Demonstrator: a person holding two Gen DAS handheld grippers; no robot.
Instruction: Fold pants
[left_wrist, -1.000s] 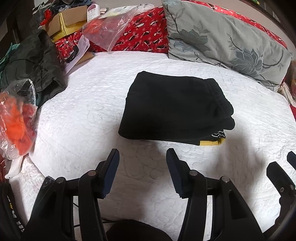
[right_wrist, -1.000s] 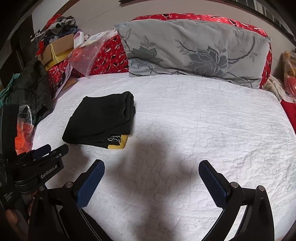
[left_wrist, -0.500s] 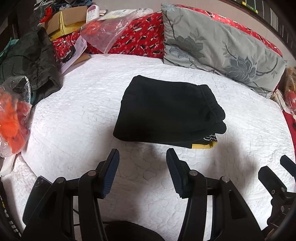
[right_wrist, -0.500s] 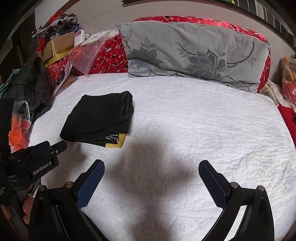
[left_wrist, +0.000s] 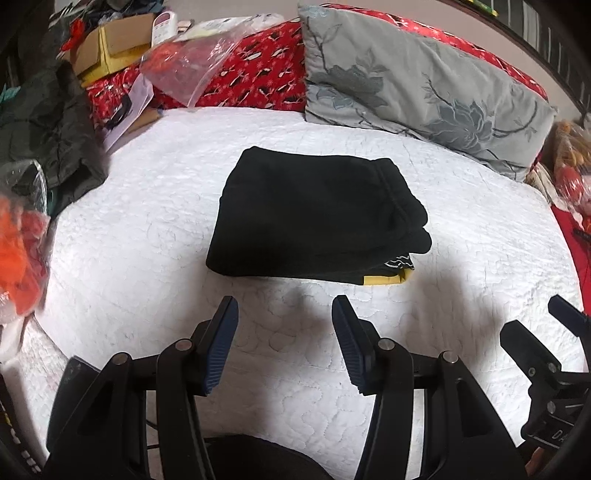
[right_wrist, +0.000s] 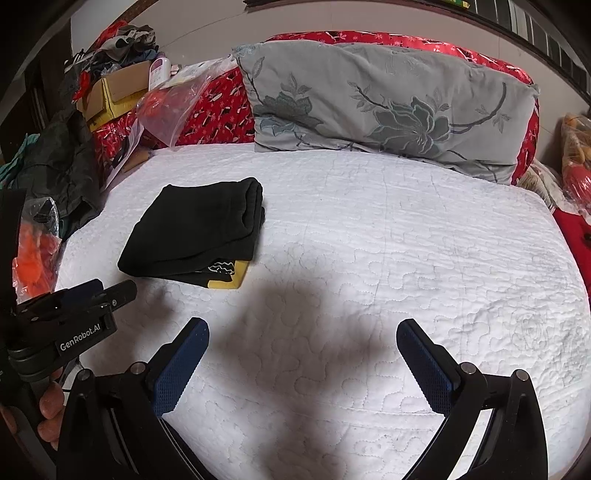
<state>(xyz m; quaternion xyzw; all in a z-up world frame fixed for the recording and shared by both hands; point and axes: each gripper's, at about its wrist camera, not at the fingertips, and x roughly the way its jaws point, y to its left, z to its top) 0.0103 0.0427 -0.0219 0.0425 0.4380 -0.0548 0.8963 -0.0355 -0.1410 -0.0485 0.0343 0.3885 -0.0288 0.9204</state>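
Folded black fabric pants (left_wrist: 314, 214) lie on the white quilted bed (right_wrist: 406, 240); left claw (left_wrist: 284, 343), marked "GenRobot.AI", and right claw (right_wrist: 301, 363) both gape empty.

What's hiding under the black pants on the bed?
A yellow piece and a white squiggly print peek out under the folded black pants at one corner. The pants lie on the white quilt. What the yellow piece belongs to is covered.

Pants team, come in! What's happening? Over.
Left gripper open, empty. Right gripper open, empty. Black pants folded on white bed. Nothing in the way.
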